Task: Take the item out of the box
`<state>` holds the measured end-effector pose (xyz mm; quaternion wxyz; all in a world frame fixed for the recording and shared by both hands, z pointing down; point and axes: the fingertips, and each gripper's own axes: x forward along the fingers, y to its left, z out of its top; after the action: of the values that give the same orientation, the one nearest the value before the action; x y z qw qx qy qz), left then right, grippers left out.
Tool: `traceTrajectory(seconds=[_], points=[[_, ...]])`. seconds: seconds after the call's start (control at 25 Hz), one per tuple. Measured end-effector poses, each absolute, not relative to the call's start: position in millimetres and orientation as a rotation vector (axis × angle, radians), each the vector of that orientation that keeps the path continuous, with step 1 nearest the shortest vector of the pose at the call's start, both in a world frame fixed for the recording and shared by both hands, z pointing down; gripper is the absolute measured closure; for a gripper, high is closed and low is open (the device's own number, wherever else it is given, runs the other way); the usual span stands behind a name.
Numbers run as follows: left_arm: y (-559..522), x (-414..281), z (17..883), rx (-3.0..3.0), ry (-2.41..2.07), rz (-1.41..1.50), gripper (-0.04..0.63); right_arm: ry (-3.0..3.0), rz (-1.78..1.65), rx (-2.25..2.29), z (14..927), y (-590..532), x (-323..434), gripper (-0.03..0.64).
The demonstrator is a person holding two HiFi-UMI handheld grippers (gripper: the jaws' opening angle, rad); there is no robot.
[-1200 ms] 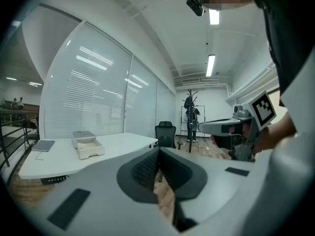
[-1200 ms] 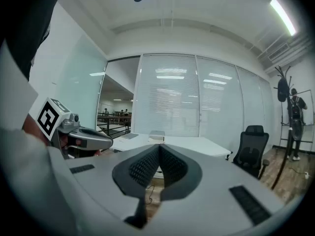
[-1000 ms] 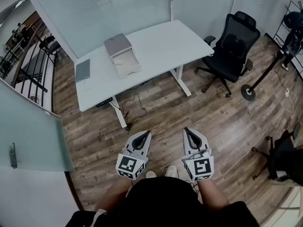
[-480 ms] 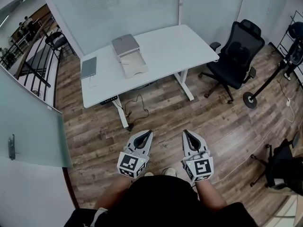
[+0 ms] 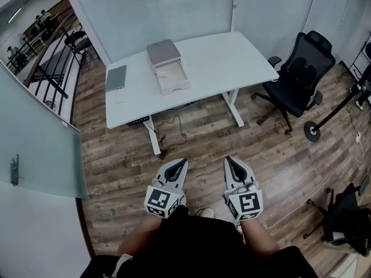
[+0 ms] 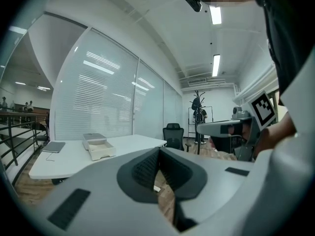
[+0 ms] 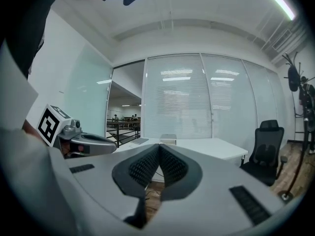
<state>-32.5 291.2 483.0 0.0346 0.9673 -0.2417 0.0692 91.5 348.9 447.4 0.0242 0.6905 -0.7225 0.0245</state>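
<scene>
An open cream box [image 5: 172,78] lies on the white desk [image 5: 232,62] far ahead, its grey lid [image 5: 163,52] folded back behind it; the box [image 6: 101,150] also shows small in the left gripper view. What it holds cannot be made out. My left gripper [image 5: 182,163] and right gripper [image 5: 228,160] are held low near my body, over the wooden floor, well short of the desk. Both are shut with nothing between the jaws; the tips meet in each gripper view, at the left gripper [image 6: 159,149] and the right gripper [image 7: 159,146].
A closed grey laptop [image 5: 116,77] lies on the desk's left end. A black office chair [image 5: 298,74] stands to the right of the desk. Cables [image 5: 168,133] trail on the floor under the desk. A frosted glass wall [image 5: 35,149] runs along the left, with a stand base [image 5: 313,131] at right.
The head view has swung so the desk, box and chair sit further right and lower. Both grippers have kept their place near my body, still shut.
</scene>
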Motion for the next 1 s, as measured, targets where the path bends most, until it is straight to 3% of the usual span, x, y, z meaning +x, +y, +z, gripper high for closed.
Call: traceTrajectory(seconds=[1.0], points=[[78.4,-78.8,473.8,2.994,-0.744,0.172,0.583,-2.226,0.076,2.130,441.0,127.3,48.1,0.611]])
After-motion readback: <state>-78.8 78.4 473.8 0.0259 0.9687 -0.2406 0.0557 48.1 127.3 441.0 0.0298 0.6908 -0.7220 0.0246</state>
